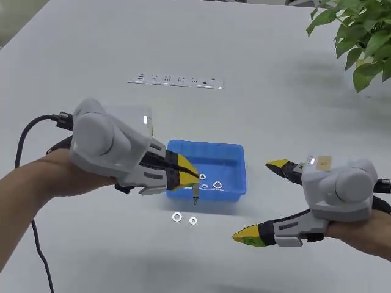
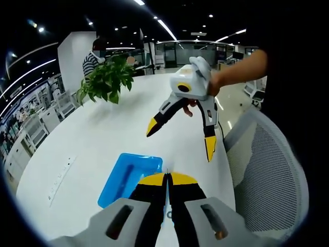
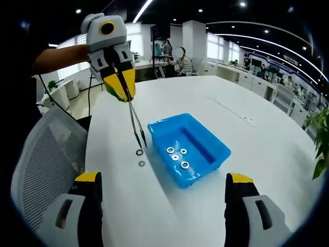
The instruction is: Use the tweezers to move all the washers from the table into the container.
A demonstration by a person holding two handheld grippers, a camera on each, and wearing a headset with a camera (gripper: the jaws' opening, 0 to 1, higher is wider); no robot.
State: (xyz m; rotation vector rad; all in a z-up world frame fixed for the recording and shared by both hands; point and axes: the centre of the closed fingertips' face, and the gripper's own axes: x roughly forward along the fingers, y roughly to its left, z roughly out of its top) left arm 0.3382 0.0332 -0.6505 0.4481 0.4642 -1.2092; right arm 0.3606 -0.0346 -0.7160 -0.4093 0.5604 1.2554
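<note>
1. Head view: the left gripper, held in the left hand, has its jaws pressed together on the tweezers.
2. The tweezers point down. Their tip is at the near wall of the blue container, left of the wall's middle.
3. We see two washers on the table just near of that tip: the left washer and the right washer. They lie close together and apart from the container.
4. The tip sits just far of the right washer. We cannot tell whether it touches anything.
5. In the right gripper view the tweezer tines run close together and converge at the tip. It is too small to tell whether they meet or pinch anything.
6. The washers in the container number four in the right gripper view and sit near its middle.
7. The right gripper is right of the container in the right hand, jaws spread wide with nothing between them.
8. A power strip lies at the far side and a plant at the far right.
</note>
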